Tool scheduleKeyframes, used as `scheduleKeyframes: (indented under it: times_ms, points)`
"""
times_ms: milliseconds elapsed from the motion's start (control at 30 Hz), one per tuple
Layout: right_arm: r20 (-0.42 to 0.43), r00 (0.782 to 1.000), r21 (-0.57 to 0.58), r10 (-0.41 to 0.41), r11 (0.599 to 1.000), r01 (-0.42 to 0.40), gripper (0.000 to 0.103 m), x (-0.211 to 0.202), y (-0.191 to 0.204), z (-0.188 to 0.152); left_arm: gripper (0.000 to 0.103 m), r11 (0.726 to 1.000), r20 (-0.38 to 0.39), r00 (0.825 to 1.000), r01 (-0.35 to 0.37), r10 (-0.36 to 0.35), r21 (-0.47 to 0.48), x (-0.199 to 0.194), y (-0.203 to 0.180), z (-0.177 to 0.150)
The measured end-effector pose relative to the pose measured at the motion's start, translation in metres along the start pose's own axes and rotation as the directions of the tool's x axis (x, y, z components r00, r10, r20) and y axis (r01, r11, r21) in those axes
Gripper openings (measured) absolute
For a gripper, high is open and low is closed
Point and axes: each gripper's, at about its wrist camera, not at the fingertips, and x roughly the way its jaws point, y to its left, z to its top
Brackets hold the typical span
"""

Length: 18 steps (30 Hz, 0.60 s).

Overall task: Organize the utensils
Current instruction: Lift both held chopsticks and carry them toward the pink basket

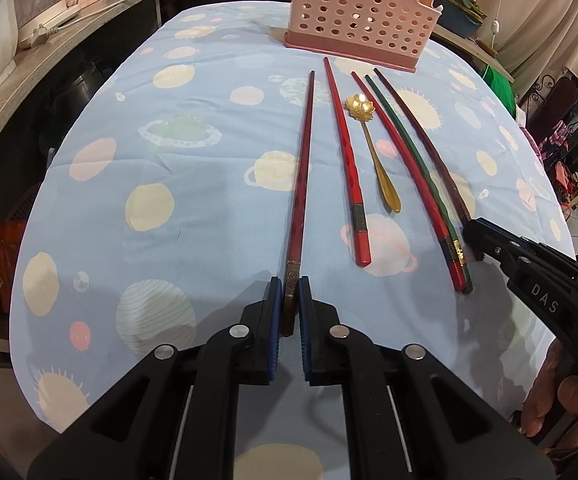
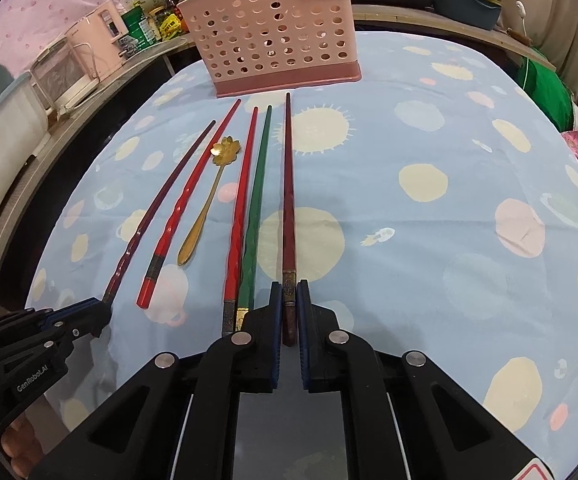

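Now each tool, left and right, pinches a dark-red chopstick's end.

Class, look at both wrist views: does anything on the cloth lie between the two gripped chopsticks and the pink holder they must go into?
Nothing visible does. The left gripper and right gripper each clamp a dark red chopstick; only bare tablecloth lies before the pink utensil holder.

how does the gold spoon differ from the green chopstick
The gold spoon is shorter than the green chopstick, and ends in a flower-shaped bowl where the chopstick tapers to a plain tip. The spoon lies alone; the chopstick lies against a red chopstick. Both lie flat, pointing toward the pink basket.
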Motion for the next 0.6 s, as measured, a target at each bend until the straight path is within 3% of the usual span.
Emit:
scheduleKeyframes:
  times_ms: [333,600]
  points:
    - [0.110,0.994,0.027,0.020,0.999,-0.023,0.007,-0.050,-0.010,0.010,0.007,0.999,0.073,0.997,0.021,-0.018,-0.030,-0.035,0.002,0.008]
    - [0.266,0.963,0.063,0.046,0.996,-0.065,0.007,-0.112,-0.017,0.040,0.007,0.997,0.186,0.982,0.050,-0.040,-0.050,-0.082,0.005,0.035]
